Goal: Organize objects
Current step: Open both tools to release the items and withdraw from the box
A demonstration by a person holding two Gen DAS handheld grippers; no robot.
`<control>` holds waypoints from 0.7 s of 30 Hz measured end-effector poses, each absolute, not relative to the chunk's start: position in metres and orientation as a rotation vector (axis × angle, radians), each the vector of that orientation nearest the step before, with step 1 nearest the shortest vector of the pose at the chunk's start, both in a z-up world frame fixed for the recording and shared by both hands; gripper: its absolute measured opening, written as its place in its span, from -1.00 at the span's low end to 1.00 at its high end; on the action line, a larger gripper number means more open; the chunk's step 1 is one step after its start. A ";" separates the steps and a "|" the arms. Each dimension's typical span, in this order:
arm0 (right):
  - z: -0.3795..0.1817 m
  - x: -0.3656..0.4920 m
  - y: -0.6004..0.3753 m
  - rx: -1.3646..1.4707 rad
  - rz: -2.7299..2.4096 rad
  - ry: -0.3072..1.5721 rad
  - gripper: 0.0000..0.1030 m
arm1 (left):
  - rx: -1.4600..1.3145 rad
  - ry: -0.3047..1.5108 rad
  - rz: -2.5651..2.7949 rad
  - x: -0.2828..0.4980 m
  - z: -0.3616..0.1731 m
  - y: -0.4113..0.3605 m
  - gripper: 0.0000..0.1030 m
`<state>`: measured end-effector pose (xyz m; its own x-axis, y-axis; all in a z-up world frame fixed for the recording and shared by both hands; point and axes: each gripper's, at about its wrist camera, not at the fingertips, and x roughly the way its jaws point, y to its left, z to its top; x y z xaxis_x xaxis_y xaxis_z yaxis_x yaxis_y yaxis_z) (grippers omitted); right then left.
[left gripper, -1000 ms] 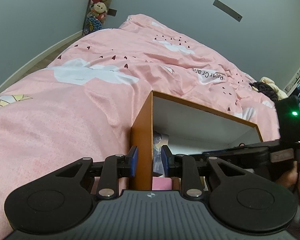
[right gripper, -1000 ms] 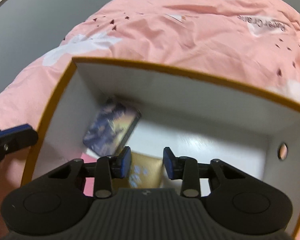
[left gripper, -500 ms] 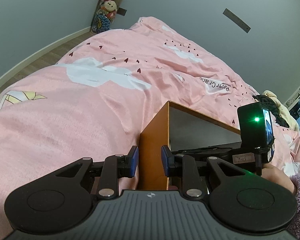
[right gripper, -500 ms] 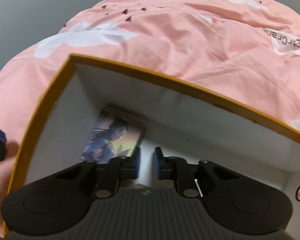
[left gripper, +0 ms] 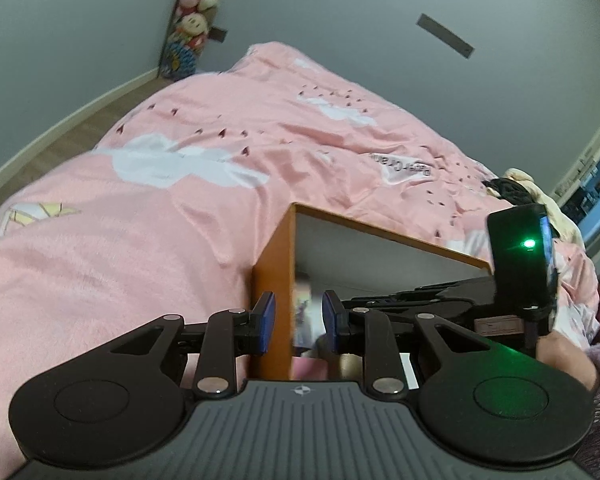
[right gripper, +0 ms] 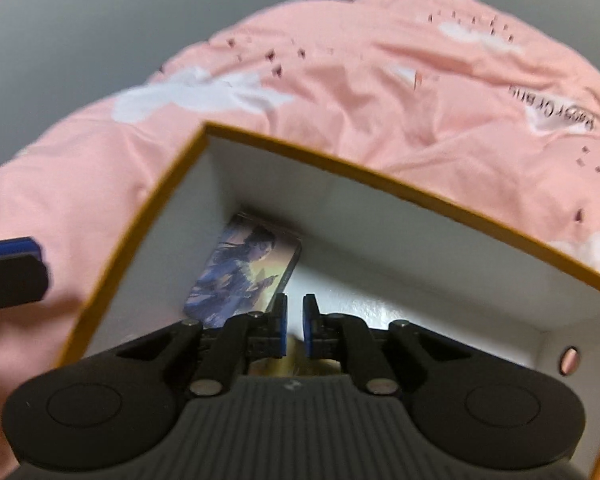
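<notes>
An orange box with a white inside point(right gripper: 380, 178) sits on the bed. My left gripper point(left gripper: 299, 322) is shut on its left wall point(left gripper: 272, 264), one pad on the outer face and the other inside. One left finger point(right gripper: 12, 268) shows outside that wall in the right wrist view. A picture card point(right gripper: 248, 272) leans in the box's far left corner and looks blurred in the left wrist view point(left gripper: 303, 312). My right gripper point(right gripper: 293, 320) hangs over the inside of the box, shut with nothing between its pads. A golden packet point(right gripper: 296, 364) lies below it.
A pink duvet with white clouds point(left gripper: 160, 240) covers the bed around the box. Plush toys point(left gripper: 196, 20) hang in the far wall corner. Dark and cream things point(left gripper: 512, 188) lie at the bed's right end. A hand in a fuzzy purple sleeve point(left gripper: 564, 360) holds the right gripper.
The right jaws stood apart over the golden packet and have come together empty. The right view has swung, so more of the duvet shows. The left gripper stays on the wall.
</notes>
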<state>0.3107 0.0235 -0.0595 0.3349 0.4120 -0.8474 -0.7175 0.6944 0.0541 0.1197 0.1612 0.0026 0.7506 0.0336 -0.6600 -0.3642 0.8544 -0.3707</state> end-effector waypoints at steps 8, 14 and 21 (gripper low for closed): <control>-0.007 0.257 -0.042 -0.206 0.761 0.863 -0.47 | -0.426 0.681 0.113 0.094 0.028 0.117 -0.45; 0.007 0.215 -0.098 -0.139 0.691 0.816 -0.22 | -0.350 0.732 0.012 0.075 0.031 0.081 -0.45; -0.006 0.166 -0.154 -0.102 0.560 0.807 -0.22 | -0.291 0.813 -0.069 0.064 0.013 0.049 -0.45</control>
<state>0.1662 -0.1543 -0.0057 0.5558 0.4354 -0.7081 -0.5111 0.8508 0.1220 0.0637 0.0491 0.0135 0.6871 -0.1719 -0.7059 -0.0502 0.9581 -0.2821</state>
